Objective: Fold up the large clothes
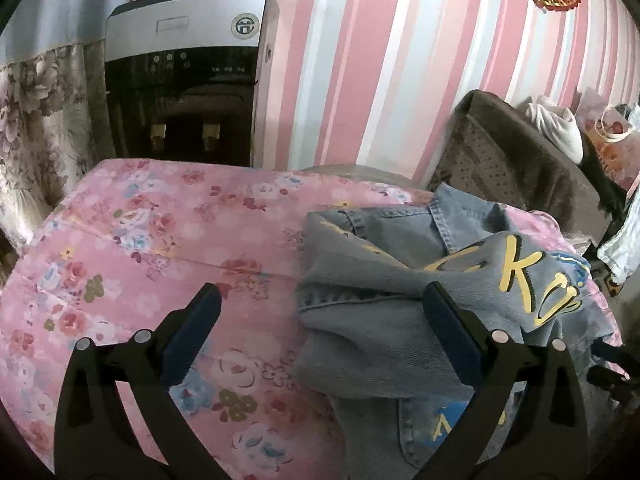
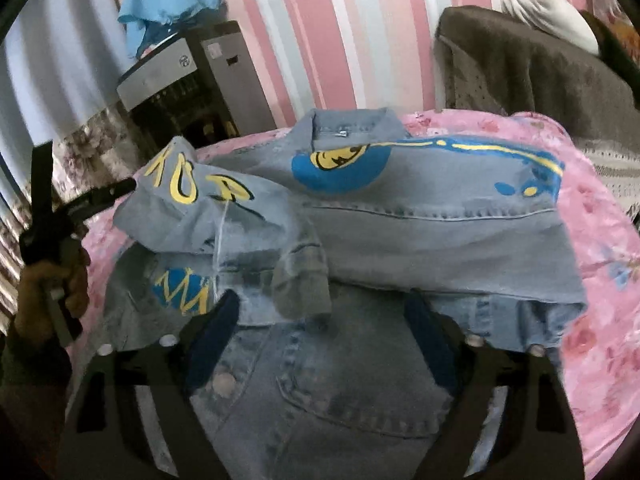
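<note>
A light blue denim jacket (image 2: 400, 224) with yellow letters and blue patches lies partly folded on a pink floral bedspread (image 1: 140, 248). Its collar points to the far wall and one sleeve is folded across the body. In the left wrist view the jacket (image 1: 380, 320) lies to the right. My left gripper (image 1: 320, 312) is open at the jacket's left edge, its right finger over the cloth, nothing held. It also shows at the left of the right wrist view (image 2: 100, 196). My right gripper (image 2: 324, 308) is open above the jacket's front pocket, empty.
A water dispenser (image 1: 184, 92) with a blue cloth on top stands against the pink striped wall beyond the bed. A brown blanket (image 2: 540, 72) covers furniture at the back right. A floral curtain (image 1: 36, 132) hangs at the left.
</note>
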Available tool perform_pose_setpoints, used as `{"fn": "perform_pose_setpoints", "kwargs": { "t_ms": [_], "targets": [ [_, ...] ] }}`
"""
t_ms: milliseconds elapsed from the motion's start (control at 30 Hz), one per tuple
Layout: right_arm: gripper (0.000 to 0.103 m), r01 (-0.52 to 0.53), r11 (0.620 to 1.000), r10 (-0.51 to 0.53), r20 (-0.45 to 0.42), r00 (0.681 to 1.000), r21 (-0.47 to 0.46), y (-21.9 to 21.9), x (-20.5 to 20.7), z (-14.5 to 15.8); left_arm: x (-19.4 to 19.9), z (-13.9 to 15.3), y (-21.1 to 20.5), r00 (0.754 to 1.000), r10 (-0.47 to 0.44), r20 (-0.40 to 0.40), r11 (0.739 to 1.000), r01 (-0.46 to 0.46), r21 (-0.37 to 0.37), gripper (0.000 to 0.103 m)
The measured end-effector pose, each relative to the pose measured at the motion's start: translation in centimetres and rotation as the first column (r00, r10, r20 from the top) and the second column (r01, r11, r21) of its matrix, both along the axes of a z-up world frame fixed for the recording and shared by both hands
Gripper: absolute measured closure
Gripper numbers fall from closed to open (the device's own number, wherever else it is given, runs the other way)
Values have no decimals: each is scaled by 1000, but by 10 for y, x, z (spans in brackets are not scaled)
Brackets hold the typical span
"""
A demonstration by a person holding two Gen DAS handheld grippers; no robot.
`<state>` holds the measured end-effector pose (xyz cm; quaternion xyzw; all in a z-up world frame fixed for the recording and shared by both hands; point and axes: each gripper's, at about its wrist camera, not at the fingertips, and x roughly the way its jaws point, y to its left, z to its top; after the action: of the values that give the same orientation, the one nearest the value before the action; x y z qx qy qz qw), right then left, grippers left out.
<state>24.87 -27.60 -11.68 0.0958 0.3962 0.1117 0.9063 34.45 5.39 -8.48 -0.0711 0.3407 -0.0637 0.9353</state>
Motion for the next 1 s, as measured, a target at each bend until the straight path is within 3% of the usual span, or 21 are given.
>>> {"fn": "perform_pose_setpoints", "kwargs": {
  "t_ms": [33,100,200,367,500,633,800,867,1000],
  "targets": [
    [40,-5,1000,5,-5,1000,11,3,3,-3,1,-3,0,1000,-2,-4,1000,2,-8,3],
    [68,-28,999,28,-16,999,17,10,7,-8,1,-6,0,1000,-6,-8,1000,6,-10,3],
    [96,-61,998,61,-4,998,-8,17,8,-6,3,-7,2,1000,-4,-9,1000,4,0,3],
    [98,-37,999,42,132,990,-39,-18,0,51,5,3,2,1000,-10,6,999,10,33,3],
    [98,1,1000,2,110,994,-29,-66,30,72,15,8,-10,999,-31,-6,999,31,37,3],
    [98,26,998,-23,54,998,-58,-92,69,61,31,-8,-37,997,-60,-58,995,64,80,3],
    [101,83,985,-88,-23,996,-150,-107,106,21,55,-29,-45,994,19,-110,987,-1,161,3],
    [101,103,987,-112,-69,991,-125,-117,110,3,63,-44,-49,984,5,-177,985,26,173,3],
    [96,63,995,-66,-29,997,-81,-106,90,4,54,-39,-47,989,2,-148,983,25,183,3]
  ]
}}
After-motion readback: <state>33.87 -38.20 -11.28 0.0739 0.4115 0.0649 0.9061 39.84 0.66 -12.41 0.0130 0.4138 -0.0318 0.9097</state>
